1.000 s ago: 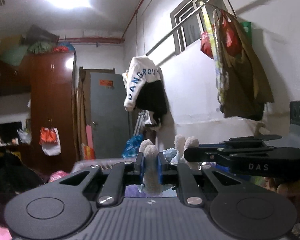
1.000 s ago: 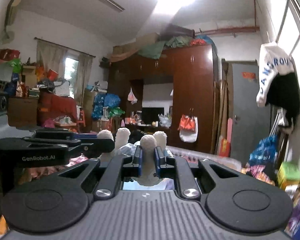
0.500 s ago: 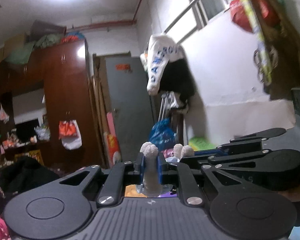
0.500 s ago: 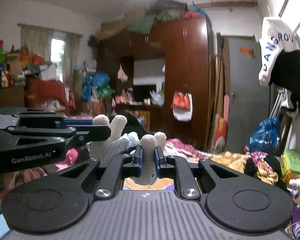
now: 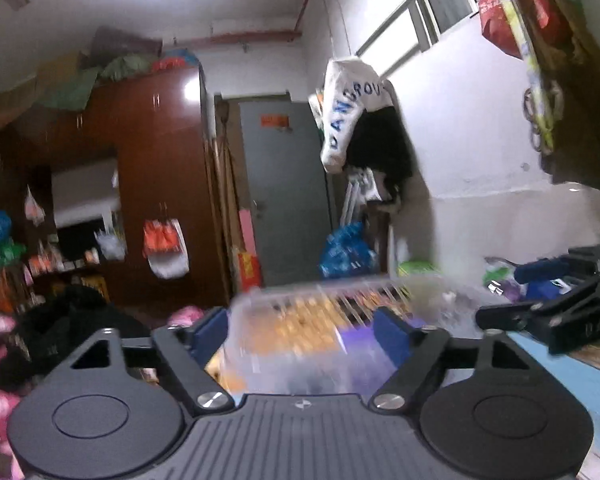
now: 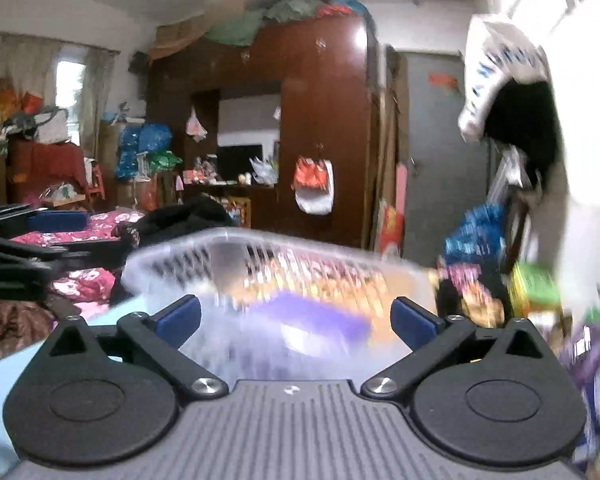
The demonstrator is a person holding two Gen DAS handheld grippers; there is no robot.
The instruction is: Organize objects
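A clear slotted plastic basket fills the space ahead of both grippers, blurred by motion; it also shows in the right wrist view. Something purple lies inside it. My left gripper is open, its blue pads on either side of the basket's near end. My right gripper is open in the same way. The white plush pieces held earlier are not visible. The right gripper shows at the right edge of the left wrist view.
A dark wooden wardrobe and a grey door stand at the back. Clothes hang on the white wall. A bed with pink bedding is at left. Bags and clutter lie at right.
Both grippers have opened and no longer hold the white plush pieces. Both views have tilted down, and the clear basket now sits in front of the jaws.
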